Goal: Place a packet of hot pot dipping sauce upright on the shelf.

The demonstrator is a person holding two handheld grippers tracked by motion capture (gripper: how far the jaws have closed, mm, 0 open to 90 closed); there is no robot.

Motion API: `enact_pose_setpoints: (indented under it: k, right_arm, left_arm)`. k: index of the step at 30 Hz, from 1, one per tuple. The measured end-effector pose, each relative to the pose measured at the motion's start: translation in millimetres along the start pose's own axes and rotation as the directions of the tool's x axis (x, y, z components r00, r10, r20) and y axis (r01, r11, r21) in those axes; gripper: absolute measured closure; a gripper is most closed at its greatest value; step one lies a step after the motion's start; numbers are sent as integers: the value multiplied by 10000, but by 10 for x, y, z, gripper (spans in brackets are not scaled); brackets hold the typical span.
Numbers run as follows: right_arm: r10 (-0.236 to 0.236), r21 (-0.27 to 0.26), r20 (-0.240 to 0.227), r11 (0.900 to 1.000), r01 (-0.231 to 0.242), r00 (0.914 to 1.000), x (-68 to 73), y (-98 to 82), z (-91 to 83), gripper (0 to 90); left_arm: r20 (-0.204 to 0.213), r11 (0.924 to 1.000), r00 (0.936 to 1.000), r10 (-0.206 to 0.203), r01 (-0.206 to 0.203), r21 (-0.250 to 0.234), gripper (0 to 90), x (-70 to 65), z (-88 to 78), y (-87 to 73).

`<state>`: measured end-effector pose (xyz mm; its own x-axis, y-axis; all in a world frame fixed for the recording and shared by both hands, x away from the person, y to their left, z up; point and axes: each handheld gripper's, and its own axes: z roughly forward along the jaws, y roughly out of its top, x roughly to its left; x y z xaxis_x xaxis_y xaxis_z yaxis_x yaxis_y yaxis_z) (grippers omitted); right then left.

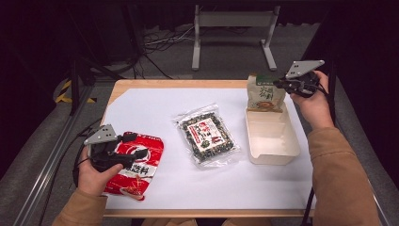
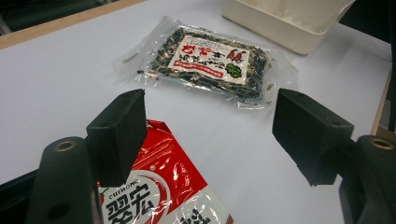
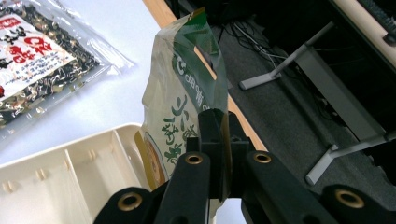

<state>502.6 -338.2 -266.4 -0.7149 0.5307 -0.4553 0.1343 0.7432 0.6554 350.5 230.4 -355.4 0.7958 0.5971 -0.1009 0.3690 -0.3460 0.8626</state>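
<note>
Between my left gripper (image 2: 208, 135) jaws lies bare white sheet (image 2: 60, 79); ahead, the clear seaweed bag (image 2: 210, 60) blocks. Below my right gripper (image 1: 287, 84), the green packet (image 1: 265, 93) stands in the cream tray's (image 1: 273, 155) far end.

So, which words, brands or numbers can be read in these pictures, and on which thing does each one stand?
"CUIHONG": on the red packet, above large white Chinese characters, cut off by the picture's edge.
Clear seaweed bag: red Chinese characters on its white label, too small to read.
Beige-green pouch: green Chinese characters, held in the right hand-held gripper, too skewed to read.
No numbers are legible.
</note>
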Motion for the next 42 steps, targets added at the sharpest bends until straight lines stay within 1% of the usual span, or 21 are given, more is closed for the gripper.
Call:
enact_pose_setpoints:
  k: [6, 9, 11, 12, 14, 19, 20, 21, 22, 23, 24, 25, 28, 30, 32, 34, 36, 38, 39, 40, 42]
  right_arm:
    - [213, 137, -76, 9997, -212, 9997, 20, -73, 60, 898]
    - [339, 124, -103, 9994, -338, 9994, 23, -110, 78, 898]
    - [444, 123, -155, 9989, -442, 9989, 27, -129, 88, 897]
    - [470, 114, -177, 9988, -468, 9987, 31, -137, 93, 897]
    - [614, 158, -217, 9980, -611, 9979, 43, -155, 108, 897]
    - [1259, 279, -335, 9918, -1250, 9915, 63, -203, 146, 896]
    - [1348, 326, -368, 9905, -1336, 9902, 66, -213, 155, 895]
    - [1472, 391, -334, 9885, -1459, 9885, 75, -231, 170, 895]
    - [1539, 429, -282, 9873, -1526, 9877, 77, -247, 177, 895]
    - [1674, 446, -257, 9851, -1661, 9856, 80, -266, 185, 896]
    - [1758, 456, -221, 9836, -1746, 9842, 82, -285, 191, 896]
    - [1758, 456, -221, 9836, -1746, 9842, 82, -285, 191, 896]
    - [1950, 456, -209, 9800, -1939, 9806, 82, -316, 194, 896]
    - [2049, 498, -139, 9777, -2040, 9787, 85, -327, 197, 896]
    - [2163, 531, 38, 9749, -2162, 9763, 95, -343, 216, 896]
    - [2217, 545, 71, 9736, -2217, 9751, 96, -346, 221, 895]
    - [2313, 574, 137, 9711, -2317, 9728, 99, -348, 234, 893]
    - [2276, 651, 275, 9713, -2289, 9734, 111, -329, 241, 846]
    - [2276, 651, 275, 9713, -2289, 9734, 111, -329, 241, 846]
    - [2285, 650, 252, 9711, -2296, 9732, 116, -324, 243, 818]
    - [2293, 640, 499, 9706, -2322, 9721, 135, -305, 240, 729]
  left_arm:
    - [47, 9999, 9999, -111, 111, 26, 270, -6, 6, 0]
    - [74, 9999, 9999, -114, 114, 34, 269, -7, 16, 1]
    - [57, 10000, 10000, 17, -18, 52, 270, 3, 19, 7]
    - [69, 10000, 10000, -36, 35, 76, 269, -1, 22, 7]
    - [79, 9999, 9999, -77, 76, 87, 264, -5, 33, 7]
    - [146, 9998, 9999, -91, 89, 161, 260, -7, 48, 10]
    - [106, 9998, 9999, -128, 126, 146, 259, -9, 50, 9]
    - [0, 9999, 10000, -25, 25, 122, 256, -2, 50, 9]
    - [-67, 9999, 9999, -107, 107, 119, 254, -1, 51, 6]
    - [-198, 9999, 9998, -27, 29, 102, 245, 13, 48, 4]
    - [-280, 9998, 9995, -146, 149, 110, 235, 10, 47, -1]
    - [-280, 9998, 9995, -146, 149, 110, 234, 10, 47, -1]
    - [-572, 9998, 9982, -156, 160, 70, 235, 31, 40, -16]
    - [-556, 9995, 9980, -310, 309, -27, 269, 35, 31, -22]
    - [-598, 9993, 9975, -365, 360, -103, 262, 34, 19, -20]
    - [-667, 9995, 9973, -294, 285, -134, 251, 38, 16, -18]
    - [-671, 9992, 9971, -350, 337, -208, 242, 37, 17, -21]
    - [-741, 9992, 9966, -371, 357, -199, 229, 40, 20, -24]
    - [-741, 9992, 9966, -371, 357, -199, 224, 40, 20, -24]
    - [-797, 9989, 9959, -428, 413, -206, 224, 41, 23, -26]
    - [-774, 9984, 9956, -535, 518, -236, 212, 52, 30, -28]
